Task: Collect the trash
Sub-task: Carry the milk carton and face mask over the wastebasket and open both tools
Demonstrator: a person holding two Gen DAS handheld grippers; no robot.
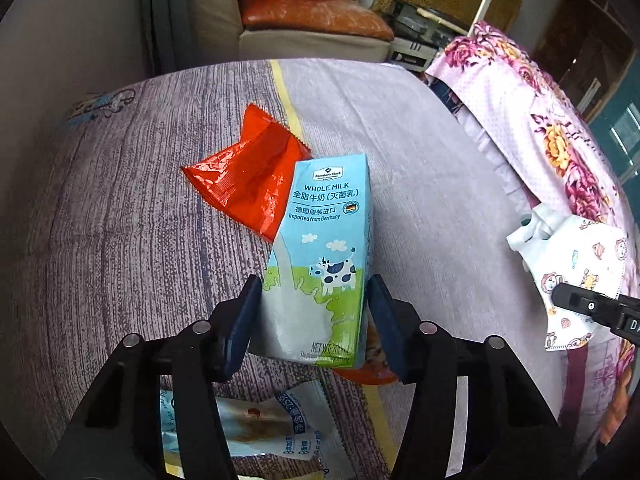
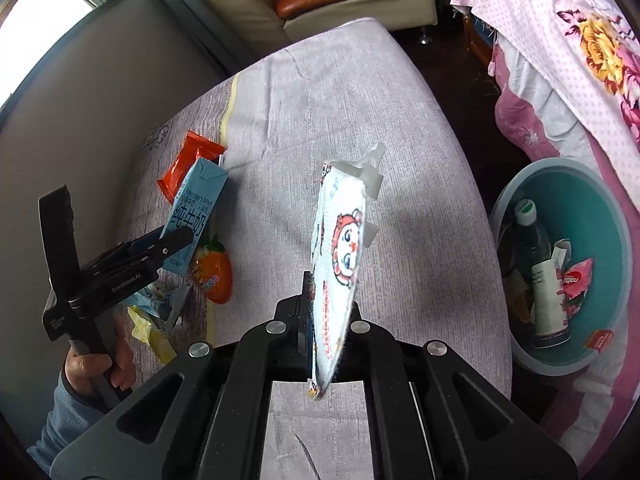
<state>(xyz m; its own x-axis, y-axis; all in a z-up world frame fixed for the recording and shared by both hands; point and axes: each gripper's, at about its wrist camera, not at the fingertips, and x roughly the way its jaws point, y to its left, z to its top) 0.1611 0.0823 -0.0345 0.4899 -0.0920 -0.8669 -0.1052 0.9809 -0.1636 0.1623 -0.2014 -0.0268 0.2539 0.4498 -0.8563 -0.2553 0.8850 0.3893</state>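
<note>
The left gripper (image 1: pixel 314 312) is clamped on a blue-and-green milk carton (image 1: pixel 320 256); its blue pads are pressed against the carton's two side faces near the base. In the right wrist view the carton is seen tilted, its lower end between the jaws above the grey bedspread (image 1: pixel 120 240). No earlier picture is at hand, so nothing is told of jaw motion. Just behind the carton an orange-red wrapper (image 1: pixel 244 176) lies on the bedspread, and below the jaws a pale snack packet (image 1: pixel 256 428) is seen. An orange strawberry-printed packet (image 2: pixel 214 276) lies beside the carton.

The right gripper (image 2: pixel 326 312) is pressed together on a white cartoon-printed pouch (image 2: pixel 340 248), which is pinched at its lower edge and stands up edge-on. To the right, off the bed, a teal basin (image 2: pixel 612 208) is seen with a dark bottle (image 2: pixel 536 256) and a pink wrapper (image 2: pixel 576 276) inside. A flowered pink quilt (image 2: pixel 580 52) is draped beyond it.
</note>
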